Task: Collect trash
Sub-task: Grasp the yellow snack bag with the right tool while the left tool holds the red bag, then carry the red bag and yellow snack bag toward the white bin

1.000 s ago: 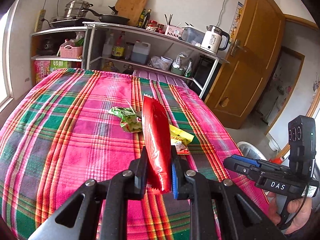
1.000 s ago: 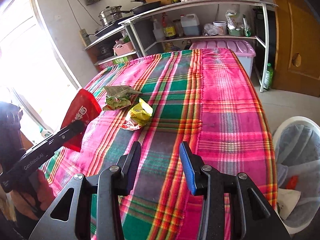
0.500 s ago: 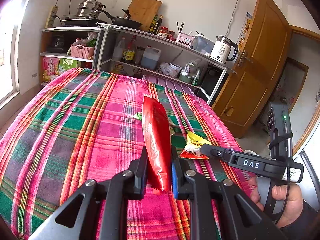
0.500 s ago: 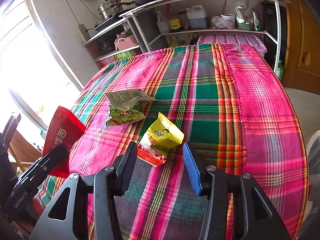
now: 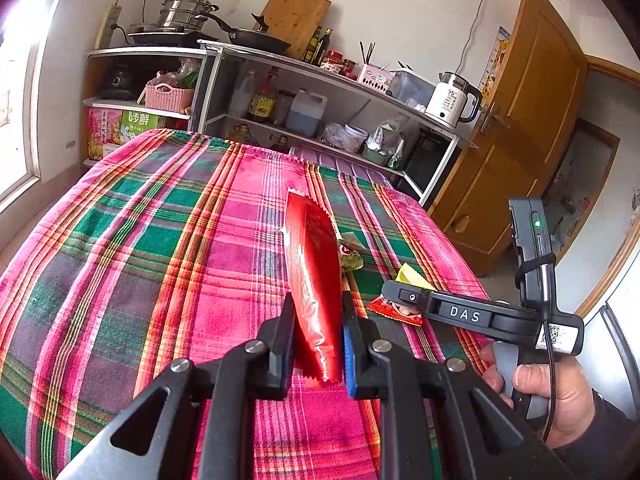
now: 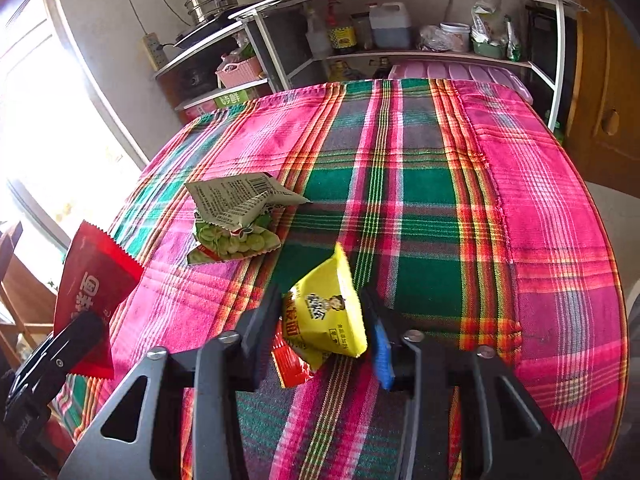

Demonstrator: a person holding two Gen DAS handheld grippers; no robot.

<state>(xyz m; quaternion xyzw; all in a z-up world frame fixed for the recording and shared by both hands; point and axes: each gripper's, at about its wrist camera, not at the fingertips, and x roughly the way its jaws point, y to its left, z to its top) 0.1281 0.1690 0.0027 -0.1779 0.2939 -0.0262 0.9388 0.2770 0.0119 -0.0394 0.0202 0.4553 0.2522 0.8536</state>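
My left gripper is shut on a red snack wrapper and holds it upright above the plaid tablecloth. The wrapper also shows at the left of the right wrist view. My right gripper is open, with its fingers on either side of a yellow and red snack packet that lies on the cloth. In the left wrist view that packet lies under the right gripper's finger. A crumpled green pea wrapper lies on the cloth just beyond.
Beyond the table stand metal shelves with pots, bottles and a kettle. A wooden door is at the right. The table's right edge drops off close to my right gripper.
My right gripper has moved forward and down over the table until its fingers flank the yellow packet. My left gripper has kept hold of the red wrapper and drifted slightly.
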